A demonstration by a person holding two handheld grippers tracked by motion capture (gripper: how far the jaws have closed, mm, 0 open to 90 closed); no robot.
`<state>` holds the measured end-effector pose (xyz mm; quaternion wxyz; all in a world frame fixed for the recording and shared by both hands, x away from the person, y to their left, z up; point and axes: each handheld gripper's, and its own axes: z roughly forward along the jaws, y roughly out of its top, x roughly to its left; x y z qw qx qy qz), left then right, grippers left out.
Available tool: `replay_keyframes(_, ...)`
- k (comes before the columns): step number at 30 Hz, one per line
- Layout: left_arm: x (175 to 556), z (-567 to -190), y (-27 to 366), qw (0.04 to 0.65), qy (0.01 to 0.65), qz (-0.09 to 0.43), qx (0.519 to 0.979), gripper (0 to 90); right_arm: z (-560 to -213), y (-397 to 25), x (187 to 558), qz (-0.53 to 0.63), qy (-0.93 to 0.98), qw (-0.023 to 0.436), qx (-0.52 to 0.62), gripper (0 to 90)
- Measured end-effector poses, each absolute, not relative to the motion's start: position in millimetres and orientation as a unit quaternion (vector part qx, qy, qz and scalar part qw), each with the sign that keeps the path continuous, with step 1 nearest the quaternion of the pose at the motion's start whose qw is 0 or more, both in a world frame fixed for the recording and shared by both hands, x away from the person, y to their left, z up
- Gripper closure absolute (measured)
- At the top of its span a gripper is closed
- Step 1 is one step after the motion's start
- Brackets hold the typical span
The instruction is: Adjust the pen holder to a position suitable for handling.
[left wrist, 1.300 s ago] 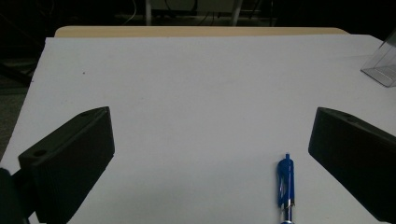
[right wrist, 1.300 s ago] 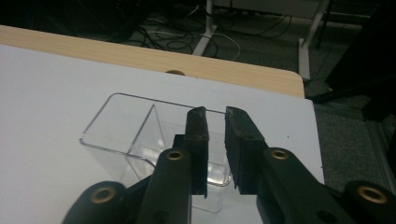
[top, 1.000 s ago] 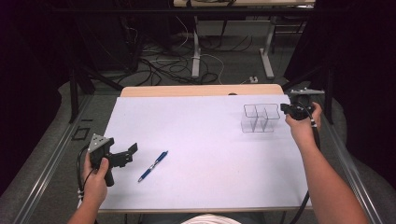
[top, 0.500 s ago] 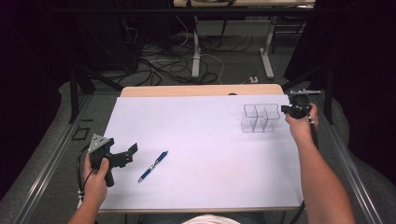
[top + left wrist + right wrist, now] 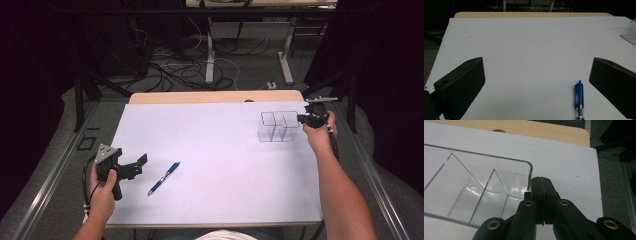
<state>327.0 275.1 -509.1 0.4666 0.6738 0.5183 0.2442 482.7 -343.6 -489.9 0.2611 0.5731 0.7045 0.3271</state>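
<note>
A blue pen point(image 5: 164, 178) lies on the white table sheet point(image 5: 215, 165) at the front left. In the left gripper view the pen point(image 5: 579, 100) lies ahead, close to the right-hand jaw. My left gripper point(image 5: 139, 165) is open, held just left of the pen, and holds nothing. A clear plastic box point(image 5: 278, 126) with dividers stands at the back right. My right gripper point(image 5: 301, 119) is shut at the box's right wall. In the right gripper view the closed jaw tips point(image 5: 541, 185) sit just outside the box's rounded corner point(image 5: 530, 170), with the wall beside them, not between them.
A wooden table edge point(image 5: 215, 96) runs behind the white sheet. Beyond it are table legs and cables on the floor point(image 5: 200, 60). The person's forearms reach in from the bottom at both sides.
The right gripper has edged slightly left, closer to the clear box. The left gripper and the pen have stayed in place.
</note>
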Motion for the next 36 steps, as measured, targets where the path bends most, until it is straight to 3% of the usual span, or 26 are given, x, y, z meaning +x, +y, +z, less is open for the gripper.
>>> replay_keyframes(27,327,-509,275,0.466,0.519,0.243,0.674,0.3,-492,-340,480,0.327,0.691,0.242,0.598,90.0)
replay_keyframes(36,327,-509,275,0.467,0.519,0.243,0.673,0.2,-493,-320,478,0.336,0.697,0.23,0.59,90.0)
